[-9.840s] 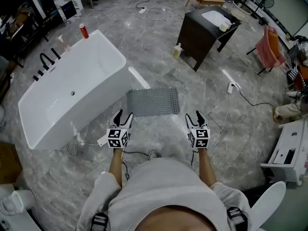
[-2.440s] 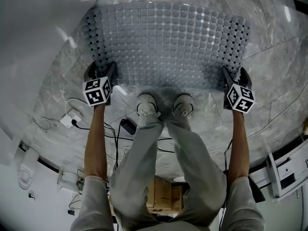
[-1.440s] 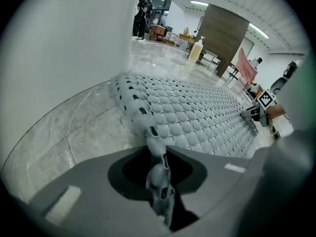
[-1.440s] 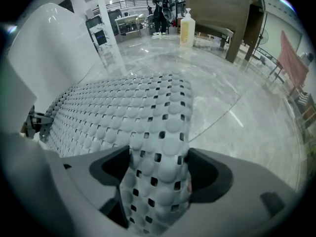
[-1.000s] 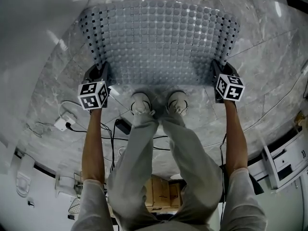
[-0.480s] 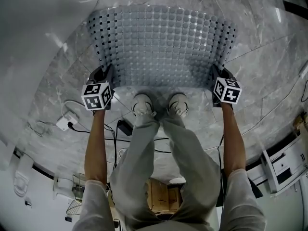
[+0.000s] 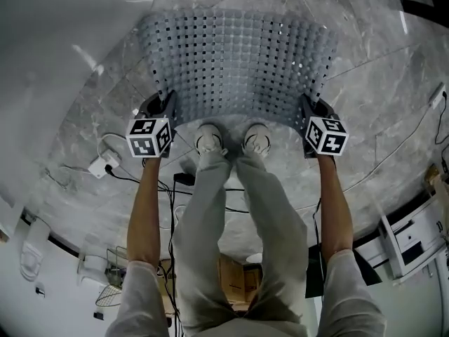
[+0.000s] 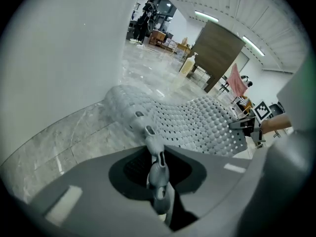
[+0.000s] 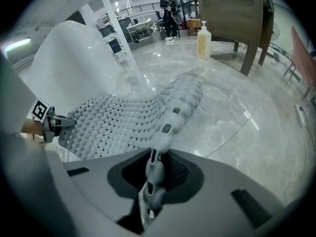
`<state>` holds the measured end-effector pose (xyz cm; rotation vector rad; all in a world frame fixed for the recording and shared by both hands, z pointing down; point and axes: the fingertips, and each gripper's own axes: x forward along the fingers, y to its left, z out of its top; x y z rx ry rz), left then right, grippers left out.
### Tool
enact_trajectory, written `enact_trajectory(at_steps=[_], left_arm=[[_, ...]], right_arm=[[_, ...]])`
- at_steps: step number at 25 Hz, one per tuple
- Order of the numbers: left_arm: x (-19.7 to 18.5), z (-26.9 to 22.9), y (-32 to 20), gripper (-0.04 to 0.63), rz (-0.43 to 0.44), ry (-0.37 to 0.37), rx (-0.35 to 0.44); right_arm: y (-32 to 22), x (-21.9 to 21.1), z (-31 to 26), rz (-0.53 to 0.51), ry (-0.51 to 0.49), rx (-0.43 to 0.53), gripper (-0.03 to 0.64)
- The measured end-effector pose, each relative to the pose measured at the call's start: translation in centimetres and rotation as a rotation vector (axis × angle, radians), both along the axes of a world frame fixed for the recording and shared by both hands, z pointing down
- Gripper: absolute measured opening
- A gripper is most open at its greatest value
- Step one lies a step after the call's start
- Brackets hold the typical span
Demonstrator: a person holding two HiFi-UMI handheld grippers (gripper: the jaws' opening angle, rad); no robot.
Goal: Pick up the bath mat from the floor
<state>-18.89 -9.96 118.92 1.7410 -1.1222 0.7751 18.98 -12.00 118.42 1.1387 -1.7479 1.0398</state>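
Gripping mat [image 7: 238, 62] by its near corners: left gripper [image 7: 160, 102] clamped, right gripper [image 7: 314, 107] jaws just closed on it, near edge off grey marble floor [image 7: 379, 83], white tub [image 7: 49, 48] at left

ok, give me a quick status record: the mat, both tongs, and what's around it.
bath mat: grey, perforated; near edge lifted, far part seems to rest on the floor
left tongs: shut on the near left corner
right tongs: have just been closing; shut on the near right corner
bathtub: white, left of the mat
shoes: just behind the lifted edge
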Motion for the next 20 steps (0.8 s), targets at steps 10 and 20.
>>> enact_trajectory(at_steps=[10, 20], left_arm=[[4.3, -8.8, -2.3, 0.060, 0.023, 0.063, 0.040], [5.2, -19.5, -4.5, 0.057, 0.029, 0.103, 0.083]], right_arm=[[-1.3, -2.9, -9.0, -0.030, -0.044, 0.027, 0.057], [-2.5, -3.3, -19.4, -0.007, -0.080, 0.079, 0.054]])
